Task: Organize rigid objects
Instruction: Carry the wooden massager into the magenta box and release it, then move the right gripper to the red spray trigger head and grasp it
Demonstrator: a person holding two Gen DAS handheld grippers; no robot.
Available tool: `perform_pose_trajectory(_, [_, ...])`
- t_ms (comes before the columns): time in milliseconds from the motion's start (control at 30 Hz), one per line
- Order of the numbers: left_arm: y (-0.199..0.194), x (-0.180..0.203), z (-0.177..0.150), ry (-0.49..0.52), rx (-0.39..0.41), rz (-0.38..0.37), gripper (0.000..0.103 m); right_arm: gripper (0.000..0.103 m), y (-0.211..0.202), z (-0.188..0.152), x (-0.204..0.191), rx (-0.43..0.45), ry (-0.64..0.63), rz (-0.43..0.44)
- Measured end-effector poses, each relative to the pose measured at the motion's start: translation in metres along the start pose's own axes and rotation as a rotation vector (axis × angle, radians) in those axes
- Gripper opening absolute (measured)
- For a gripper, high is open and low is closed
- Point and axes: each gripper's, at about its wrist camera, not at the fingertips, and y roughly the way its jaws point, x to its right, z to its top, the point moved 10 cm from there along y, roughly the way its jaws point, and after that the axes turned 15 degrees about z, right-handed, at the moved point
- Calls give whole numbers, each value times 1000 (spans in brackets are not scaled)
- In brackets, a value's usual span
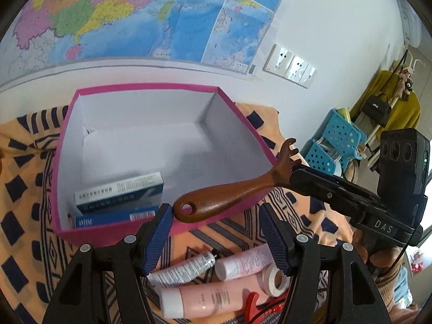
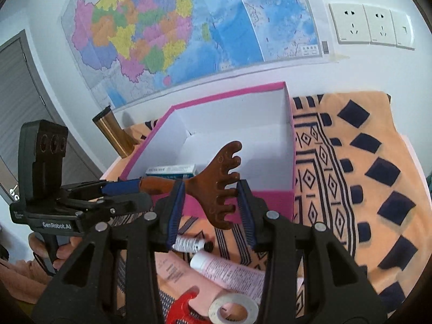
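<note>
A brown wooden comb-like massager (image 1: 232, 189) (image 2: 216, 186) hangs in the air over the front wall of the pink box (image 1: 64, 124) (image 2: 280, 197). My right gripper (image 2: 210, 205) is shut on its toothed head. My left gripper (image 1: 216, 232) is open, its left pad touching the handle's holed end. The right gripper also shows in the left wrist view (image 1: 299, 178), the left gripper in the right wrist view (image 2: 135, 186). Two blue and white cartons (image 1: 121, 197) lie inside the box.
On the orange patterned cloth (image 2: 364, 162) before the box lie pink and white tubes (image 1: 205, 299), a tape roll (image 1: 275, 280) (image 2: 232, 310) and a red object (image 2: 183, 307). A gold cylinder (image 2: 113, 132) stands left of the box. Blue baskets (image 1: 337, 140) stand right.
</note>
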Motion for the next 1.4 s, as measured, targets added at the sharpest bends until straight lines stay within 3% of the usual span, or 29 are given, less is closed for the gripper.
perform_pose_trajectory(300, [16,-3,18,4,3,25,66,42,13,13,19,-9,20,-14])
perform_pose_trajectory(500, [38,-4,21,15,-31,53,66,42,25,15,34,-30,44,-35])
perform_pose_trajectory(867, [67,-7,18,-1,-102,33,66,43,40,12,55,-74,55,-98])
perform_pose_trajectory(1133, [46,-12,16,18,-27,46,66,43,29,14,56,-33,66,-90])
perform_pose_trajectory(1400, [7,-10,3,56,63,-1,66,45,0,0,20,4,30,15])
